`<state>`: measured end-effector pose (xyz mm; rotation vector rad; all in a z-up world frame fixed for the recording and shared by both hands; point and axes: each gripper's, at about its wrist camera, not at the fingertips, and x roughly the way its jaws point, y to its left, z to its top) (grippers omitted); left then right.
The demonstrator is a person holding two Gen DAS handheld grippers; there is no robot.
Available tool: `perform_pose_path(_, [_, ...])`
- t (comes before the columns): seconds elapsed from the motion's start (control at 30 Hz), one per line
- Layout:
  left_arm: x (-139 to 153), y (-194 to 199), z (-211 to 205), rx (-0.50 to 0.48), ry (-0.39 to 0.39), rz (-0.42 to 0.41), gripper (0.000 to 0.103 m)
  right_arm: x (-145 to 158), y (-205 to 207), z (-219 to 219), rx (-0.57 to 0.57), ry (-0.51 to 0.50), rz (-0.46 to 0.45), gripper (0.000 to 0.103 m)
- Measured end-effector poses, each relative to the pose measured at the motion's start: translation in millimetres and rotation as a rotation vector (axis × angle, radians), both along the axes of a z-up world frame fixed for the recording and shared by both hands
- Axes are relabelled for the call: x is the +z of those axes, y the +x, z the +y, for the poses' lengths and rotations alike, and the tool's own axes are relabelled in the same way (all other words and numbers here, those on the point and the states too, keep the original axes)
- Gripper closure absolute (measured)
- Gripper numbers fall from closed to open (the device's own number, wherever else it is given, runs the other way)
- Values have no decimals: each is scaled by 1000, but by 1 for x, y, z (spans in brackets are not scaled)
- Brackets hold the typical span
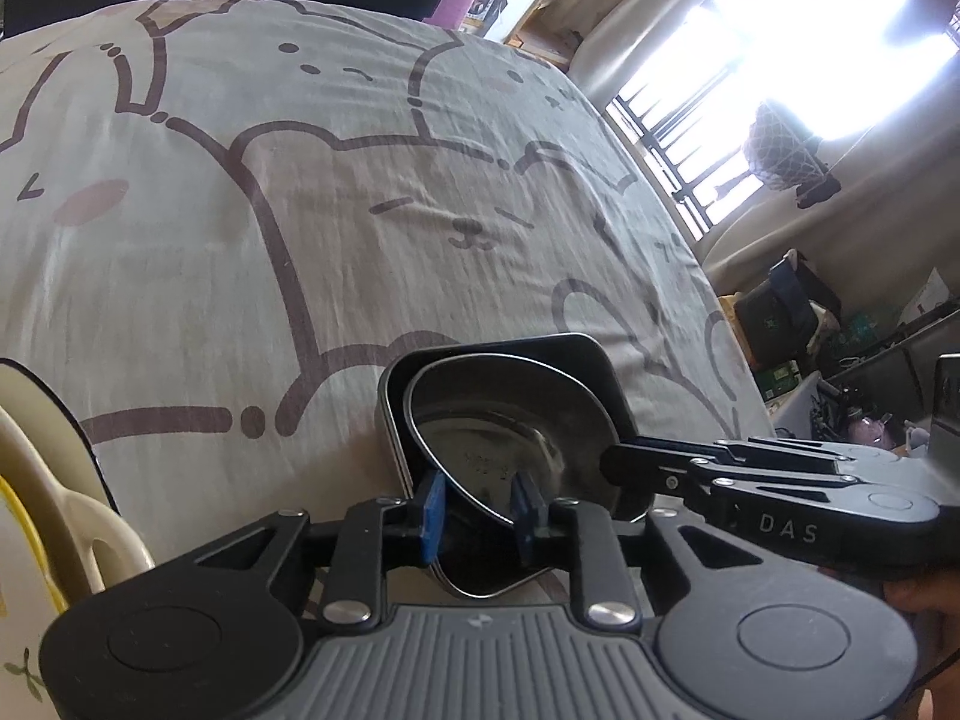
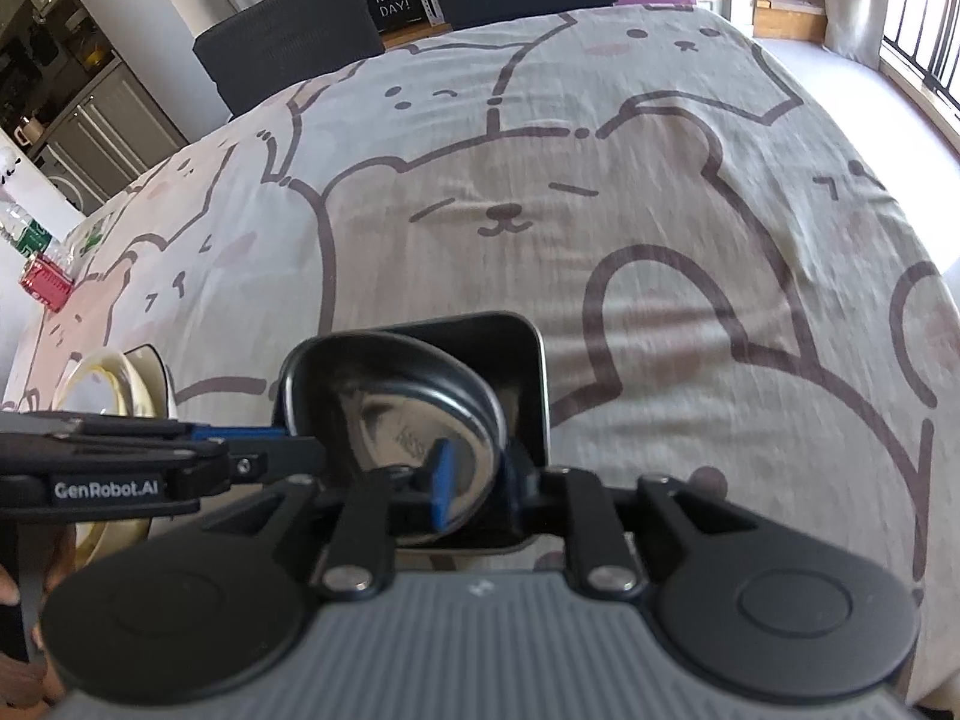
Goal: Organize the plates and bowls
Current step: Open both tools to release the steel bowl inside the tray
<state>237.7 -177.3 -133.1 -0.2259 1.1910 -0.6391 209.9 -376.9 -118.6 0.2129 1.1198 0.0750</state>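
Bear-print cloth counter: round shiny steel bowl nested in square black tray; left gripper and right gripper slightly open, straddling bowl rim.

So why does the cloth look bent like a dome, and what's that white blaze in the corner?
In both views the fisheye lens bulges the bear-print cloth into a dome. In the left wrist view the window is blown out to white glare, washing out that corner. In the right wrist view the cloth's right edge smears with blur, and the steel bowl shows bright reflections.

Steel bowl in black tray
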Motion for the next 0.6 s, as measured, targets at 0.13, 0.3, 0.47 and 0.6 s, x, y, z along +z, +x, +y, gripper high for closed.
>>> perform_pose_path(0.13, [12, -4, 9, 6, -32, -30, 60, 8, -3, -1, 9, 7, -29, 71])
perform_pose_path(0.3, [23, -5, 15, 4, -5, -88, 62, 22, -5, -12, -28, 1, -125, 62])
perform_pose_path(0.47, [16, -8, 15, -34, 71, -88, 62, 21, 5, -23, -56, -64, -152, 63])
perform_pose_path(0.6, [9, -11, 14, -68, 117, -99, 62, 13, 21, -24, -54, -108, -122, 63])
